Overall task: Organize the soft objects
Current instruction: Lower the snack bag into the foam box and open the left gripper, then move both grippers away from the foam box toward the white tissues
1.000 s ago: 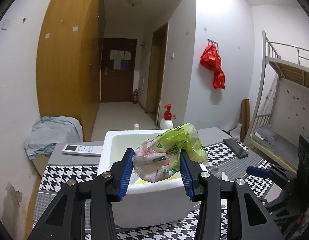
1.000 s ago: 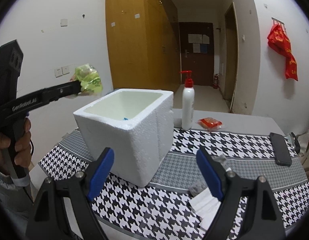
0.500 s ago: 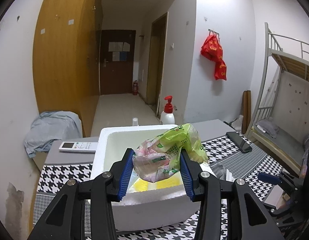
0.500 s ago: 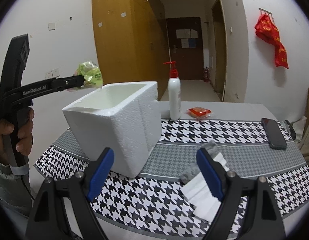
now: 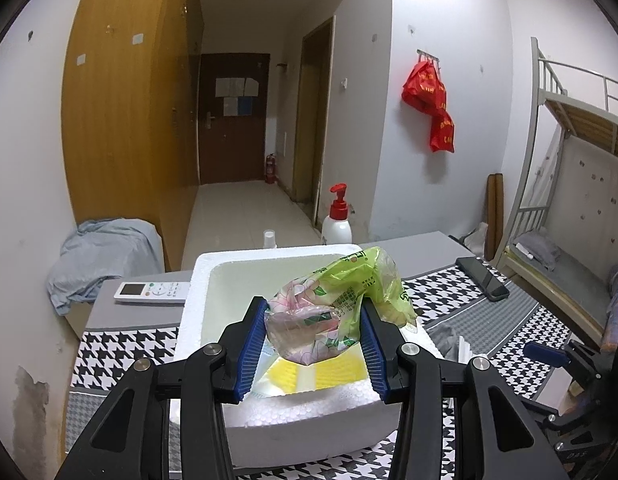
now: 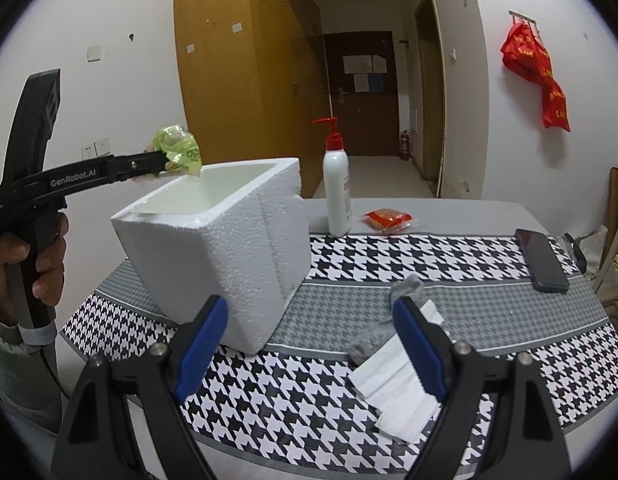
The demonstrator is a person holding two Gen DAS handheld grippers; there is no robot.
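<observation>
My left gripper (image 5: 313, 340) is shut on a green and pink plastic packet (image 5: 337, 304) and holds it over the open top of a white foam box (image 5: 309, 428). A yellow item (image 5: 329, 374) lies inside the box. In the right wrist view the packet (image 6: 177, 152) hangs just above the near left rim of the box (image 6: 229, 256). My right gripper (image 6: 311, 350) is open and empty, low over the table in front of the box. A grey sock (image 6: 383, 320) and a folded white tissue (image 6: 397, 392) lie by its right finger.
A houndstooth cloth (image 6: 429, 256) covers the table. On it stand a pump bottle (image 6: 337, 200), a red packet (image 6: 387, 218) and a black phone (image 6: 541, 260). A remote (image 5: 151, 292) lies left of the box. A blue-grey cloth (image 5: 101, 256) is draped beyond the table.
My left gripper has carried the packet forward and higher over the box opening. My right gripper has drawn back and turned right, bringing the sock and tissue into view.
</observation>
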